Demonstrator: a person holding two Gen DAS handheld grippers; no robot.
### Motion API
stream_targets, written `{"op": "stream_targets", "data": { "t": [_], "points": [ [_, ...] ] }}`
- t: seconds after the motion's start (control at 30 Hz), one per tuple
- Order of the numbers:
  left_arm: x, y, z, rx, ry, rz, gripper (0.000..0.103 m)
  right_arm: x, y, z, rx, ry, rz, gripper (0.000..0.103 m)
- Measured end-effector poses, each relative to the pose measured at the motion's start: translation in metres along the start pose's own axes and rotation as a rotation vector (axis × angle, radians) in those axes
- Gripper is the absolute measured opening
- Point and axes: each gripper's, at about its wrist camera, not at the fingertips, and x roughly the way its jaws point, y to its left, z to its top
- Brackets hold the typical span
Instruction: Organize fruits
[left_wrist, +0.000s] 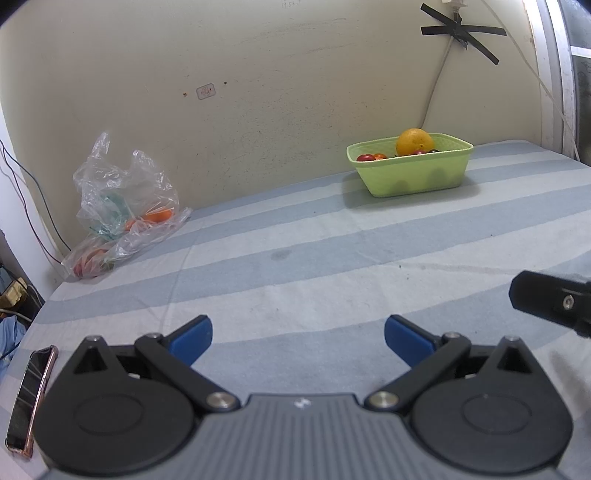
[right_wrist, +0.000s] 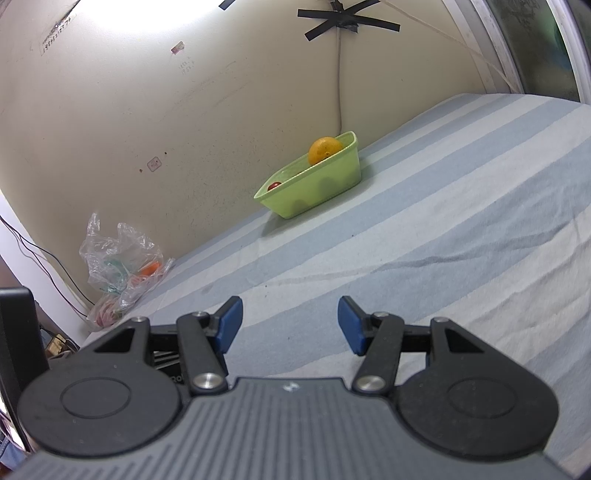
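A light green basket (left_wrist: 413, 173) stands on the striped bed at the far right by the wall. It holds a large orange (left_wrist: 414, 141) and small red and orange fruits (left_wrist: 370, 157). It also shows in the right wrist view (right_wrist: 314, 186), with the orange (right_wrist: 324, 150) inside. A clear plastic bag (left_wrist: 122, 206) with orange and red fruits lies at the far left by the wall, also in the right wrist view (right_wrist: 122, 258). My left gripper (left_wrist: 298, 341) is open and empty above the bed. My right gripper (right_wrist: 290, 325) is open and empty, far from basket and bag.
A phone (left_wrist: 32, 397) in a pink case lies at the bed's near left edge. Part of the right gripper (left_wrist: 550, 301) shows at the right of the left wrist view. The bed's sheet (left_wrist: 295, 258) is blue and white striped. Cables hang on the wall.
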Motion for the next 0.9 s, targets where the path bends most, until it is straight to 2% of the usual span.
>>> {"op": "stream_targets", "data": {
  "t": [0.9],
  "points": [
    [0.0000, -0.0029, -0.0008, 0.003, 0.000, 0.001, 0.103, 0.0000, 0.0003, -0.0008, 0.006, 0.004, -0.002, 0.060]
  ]
}}
